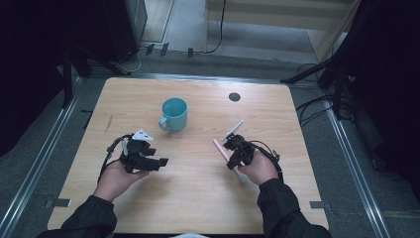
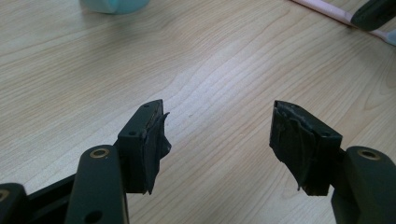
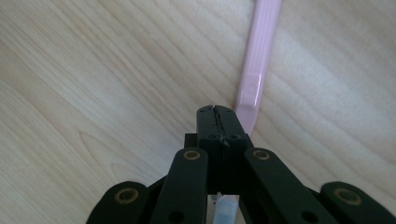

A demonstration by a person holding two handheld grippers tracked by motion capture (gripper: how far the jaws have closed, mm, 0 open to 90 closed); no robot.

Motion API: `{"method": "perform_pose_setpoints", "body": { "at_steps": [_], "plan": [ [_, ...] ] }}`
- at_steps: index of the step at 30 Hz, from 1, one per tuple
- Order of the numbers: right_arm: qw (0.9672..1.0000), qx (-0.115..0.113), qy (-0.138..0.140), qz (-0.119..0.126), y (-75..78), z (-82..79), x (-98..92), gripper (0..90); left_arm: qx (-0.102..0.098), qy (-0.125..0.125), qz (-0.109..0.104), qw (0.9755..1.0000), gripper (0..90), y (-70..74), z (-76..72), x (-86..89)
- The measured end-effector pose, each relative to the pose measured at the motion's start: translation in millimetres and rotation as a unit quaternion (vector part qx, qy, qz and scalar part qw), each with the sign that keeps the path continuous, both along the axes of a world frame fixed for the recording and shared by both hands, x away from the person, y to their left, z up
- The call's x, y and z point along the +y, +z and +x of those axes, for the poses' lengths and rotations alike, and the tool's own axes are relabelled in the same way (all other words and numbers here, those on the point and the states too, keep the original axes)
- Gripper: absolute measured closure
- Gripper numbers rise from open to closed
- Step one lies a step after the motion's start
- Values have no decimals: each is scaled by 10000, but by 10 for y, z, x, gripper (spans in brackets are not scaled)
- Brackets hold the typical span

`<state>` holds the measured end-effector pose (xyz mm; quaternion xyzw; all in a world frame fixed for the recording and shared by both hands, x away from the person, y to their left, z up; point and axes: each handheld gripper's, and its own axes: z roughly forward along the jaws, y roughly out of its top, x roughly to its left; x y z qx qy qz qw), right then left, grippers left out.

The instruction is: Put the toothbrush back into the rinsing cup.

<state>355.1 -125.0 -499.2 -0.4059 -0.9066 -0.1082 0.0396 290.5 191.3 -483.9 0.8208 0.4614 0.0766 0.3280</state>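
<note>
The right gripper (image 3: 218, 112) has its jaws pressed together with nothing between them, tips beside the pink toothbrush (image 3: 256, 70), which lies flat on the table (image 1: 198, 193) toward its right edge. The left gripper (image 2: 217, 140) stands wide apart, empty, near the left edge. A teal mug (image 1: 174, 114) sits toward the far edge.

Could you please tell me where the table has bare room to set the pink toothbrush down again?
Bare wood lies between the left gripper and the right gripper, in front of the teal mug. The near table edge between the forearms is free, as is the far left corner. It is crowded only around the pink toothbrush under the right gripper.
</note>
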Motion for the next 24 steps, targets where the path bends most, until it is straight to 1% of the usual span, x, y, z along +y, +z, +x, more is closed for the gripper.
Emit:
{"method": "perform_pose_setpoints", "body": {
  "at_steps": [2,4,5,10,13,18,20,21,22,23,24],
  "plan": [
    [10000,29,-3,-74,-17,-30,-31,900,-8,2,0,10000,357,-2,3,5],
    [10000,39,-13,-72,-26,-37,-43,900,-7,3,-4,10000,357,-2,3,6],
    [9999,45,-6,-112,-29,-38,-60,900,-9,5,-2,10000,357,-3,3,6],
    [9998,72,-75,-158,-52,-18,-177,900,-2,22,13,10000,357,-7,2,-4],
    [9997,79,-124,-168,-49,-8,-211,900,7,18,15,10000,357,-9,2,-7],
    [9994,43,-270,-231,-47,87,-349,900,7,-9,45,10000,356,-15,1,-16],
    [9992,57,-320,-247,-43,106,-370,900,7,-6,44,10000,357,-17,1,-18],
    [9990,33,-372,-254,-41,153,-408,900,8,-15,50,10000,357,-20,4,-18],
    [9990,33,-372,-254,-41,153,-408,900,8,-15,50,10000,357,-20,4,-18],
    [9987,10,-391,-323,-36,201,-429,900,6,-8,48,10000,356,-21,6,-17],
    [9987,-15,-389,-329,-34,226,-437,900,11,-3,52,10000,357,-19,7,-14]
  ]
}}
